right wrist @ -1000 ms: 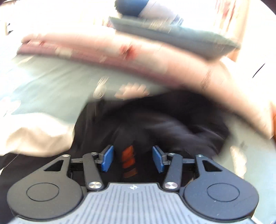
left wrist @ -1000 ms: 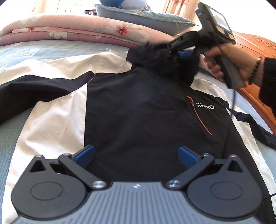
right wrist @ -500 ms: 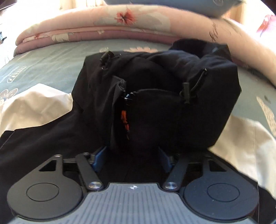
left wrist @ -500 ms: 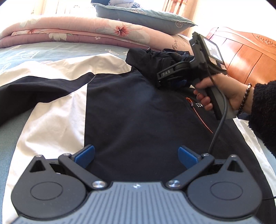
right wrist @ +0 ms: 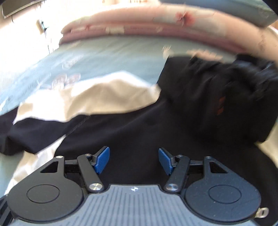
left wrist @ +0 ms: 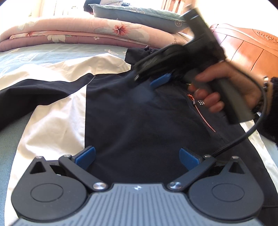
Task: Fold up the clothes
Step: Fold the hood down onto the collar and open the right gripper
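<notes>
From my left camera I see the black and cream jacket spread flat on the bed, front up, with an orange zip line and a small white logo on the chest. My left tool hangs just over the lower front panel, jaws spread wide with nothing between the blue pads. This view also shows what the other cannot: the person's right hand gripping the handle of the right tool, a cable trailing from it, a dark sleeve and a beaded bracelet at the wrist. That tool is blurred above the jacket's collar area.

My right camera, smeared with motion, gives the hood end instead: the bunched black hood lies at the top of the jacket, with the right tool released, its pads apart over plain black fabric and holding nothing.

The bed has a pale blue-green printed sheet. At its far end lies a folded pink floral quilt with a grey-blue pillow above it. A carved orange wooden headboard stands to the right.
</notes>
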`<move>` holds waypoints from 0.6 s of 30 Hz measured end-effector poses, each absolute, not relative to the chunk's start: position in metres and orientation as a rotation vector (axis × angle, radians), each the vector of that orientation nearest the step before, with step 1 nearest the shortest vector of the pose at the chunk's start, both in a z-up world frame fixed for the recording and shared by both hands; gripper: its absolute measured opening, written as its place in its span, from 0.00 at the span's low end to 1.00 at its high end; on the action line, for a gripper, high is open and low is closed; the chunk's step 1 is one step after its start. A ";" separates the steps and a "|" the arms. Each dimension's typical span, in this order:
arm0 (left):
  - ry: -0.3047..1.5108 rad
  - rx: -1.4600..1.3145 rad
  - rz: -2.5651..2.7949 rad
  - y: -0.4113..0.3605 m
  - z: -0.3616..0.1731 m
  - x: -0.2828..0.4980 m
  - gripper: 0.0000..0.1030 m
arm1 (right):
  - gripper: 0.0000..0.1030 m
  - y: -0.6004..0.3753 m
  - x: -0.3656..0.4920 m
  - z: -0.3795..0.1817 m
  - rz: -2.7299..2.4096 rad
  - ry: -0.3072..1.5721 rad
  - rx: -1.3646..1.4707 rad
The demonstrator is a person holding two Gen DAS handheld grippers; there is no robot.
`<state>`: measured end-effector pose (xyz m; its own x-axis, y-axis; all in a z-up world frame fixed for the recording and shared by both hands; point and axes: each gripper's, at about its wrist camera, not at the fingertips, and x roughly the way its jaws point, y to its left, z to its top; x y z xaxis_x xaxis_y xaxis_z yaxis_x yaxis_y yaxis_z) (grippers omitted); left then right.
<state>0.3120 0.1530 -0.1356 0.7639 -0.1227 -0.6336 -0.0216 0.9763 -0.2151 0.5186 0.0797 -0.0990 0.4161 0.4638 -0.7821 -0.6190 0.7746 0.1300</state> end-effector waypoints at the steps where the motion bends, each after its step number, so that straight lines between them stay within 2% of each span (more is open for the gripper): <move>1: 0.702 -0.213 -0.055 0.153 -0.136 0.312 0.99 | 0.70 0.088 0.518 -0.105 0.676 0.915 -0.205; 6: 0.697 -0.215 -0.057 0.153 -0.136 0.313 0.99 | 0.69 0.121 0.516 -0.095 0.739 0.887 -0.182; 9: 0.696 -0.210 -0.059 0.152 -0.136 0.313 0.99 | 0.67 0.107 0.500 -0.075 0.783 0.869 -0.194; 13: 0.696 -0.218 -0.057 0.153 -0.136 0.313 0.99 | 0.67 0.039 0.483 -0.046 0.735 0.807 -0.198; 18: 0.689 -0.246 -0.055 0.156 -0.136 0.312 0.99 | 0.65 -0.093 0.506 -0.037 0.503 0.768 -0.114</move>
